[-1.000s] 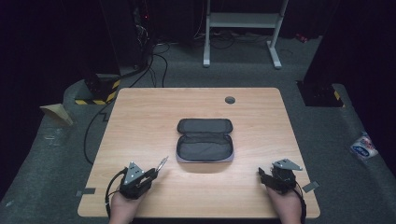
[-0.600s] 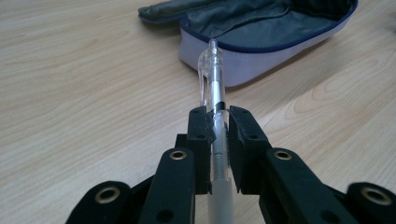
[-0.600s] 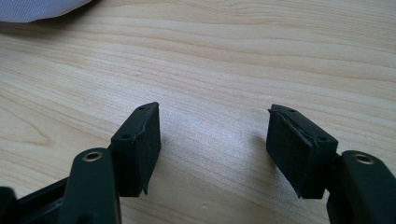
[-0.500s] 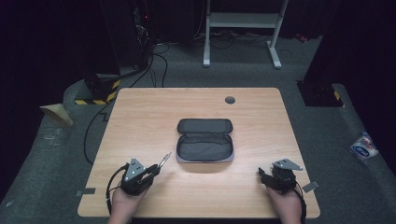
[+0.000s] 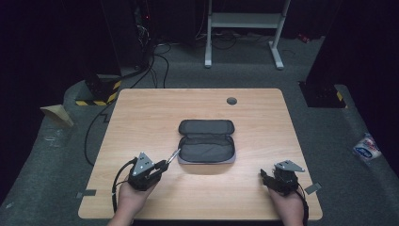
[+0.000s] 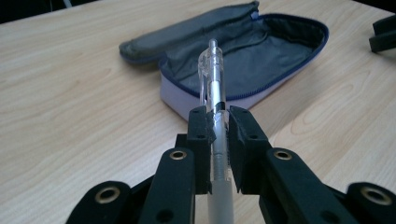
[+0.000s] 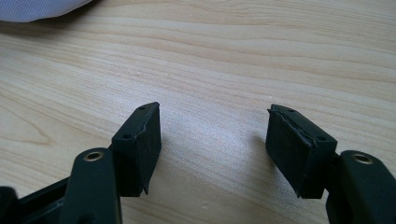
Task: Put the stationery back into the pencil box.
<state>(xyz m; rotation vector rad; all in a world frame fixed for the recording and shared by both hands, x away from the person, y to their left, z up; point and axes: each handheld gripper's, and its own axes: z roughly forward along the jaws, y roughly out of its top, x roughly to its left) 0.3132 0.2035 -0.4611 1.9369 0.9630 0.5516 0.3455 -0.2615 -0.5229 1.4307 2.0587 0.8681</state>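
Carrying a clear pen (image 6: 214,88) toward the open pencil case (image 5: 207,141) is the step I judge to be in hand. My left gripper (image 6: 217,123) has its 2 black pads pinched on the barrel, just below the clip, so the pen runs up between them and its clicker end points forward at the case. In the high view the left gripper (image 5: 162,165) sits near the front-left corner of the case, with the pen (image 5: 173,156) slanting out from it and the tip close to the case's near edge; I cannot quite tell whether it is over the lining yet or just short of it.

The case lies unzipped in the middle of the desk (image 5: 141,113), its lid folded back and its grey inside (image 6: 252,51) facing up.

My right gripper (image 7: 213,142) rests low over bare wood near the front-right of the desk, jaws spread and nothing between them; in the high view the right gripper (image 5: 268,176) sits well apart from the case.

Next, I think, the pen has to go further over the open half, be tipped down roughly level with the long side so it fits inside, and only then be let go. The right gripper could steady the case's rim if it slides.
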